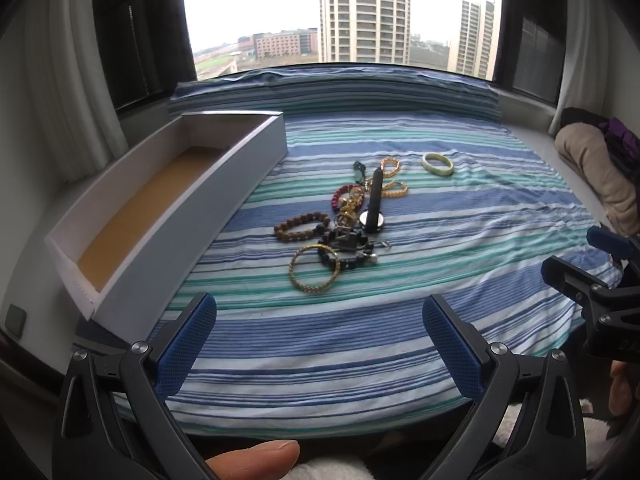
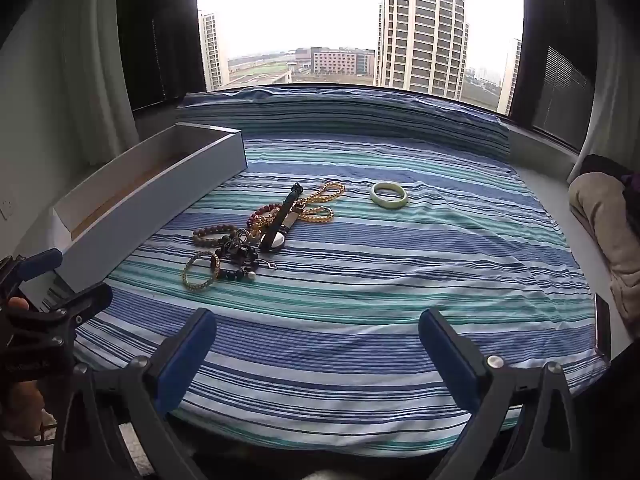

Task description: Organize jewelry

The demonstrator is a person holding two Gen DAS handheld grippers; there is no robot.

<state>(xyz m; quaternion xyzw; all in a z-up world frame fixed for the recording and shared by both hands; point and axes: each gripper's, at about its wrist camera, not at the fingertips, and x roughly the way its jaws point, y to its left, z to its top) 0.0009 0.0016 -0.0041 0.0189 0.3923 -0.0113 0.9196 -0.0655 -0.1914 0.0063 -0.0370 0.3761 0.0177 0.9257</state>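
Observation:
A heap of jewelry (image 1: 344,224) (image 2: 256,236) lies mid-cloth: a gold bangle (image 1: 314,269) (image 2: 199,272) nearest me, a brown bead bracelet (image 1: 298,226), dark bead strings, amber bead loops (image 2: 320,200) and a black-strapped watch (image 1: 374,204) (image 2: 280,224). A pale green jade bangle (image 1: 438,163) (image 2: 389,195) sits apart, far right of the heap. A long white box (image 1: 176,216) (image 2: 140,204) with a brown floor lies empty on the left. My left gripper (image 1: 320,344) and right gripper (image 2: 318,348) hover open over the near cloth, well short of the heap, with nothing between the fingers.
The striped blue-green cloth (image 1: 400,320) covers a window seat, a folded striped roll (image 1: 332,92) along the window. A beige and purple bundle (image 1: 596,168) lies at the right. A thumb (image 1: 256,460) shows at the bottom. A dark phone (image 2: 602,326) lies at the cloth's right edge.

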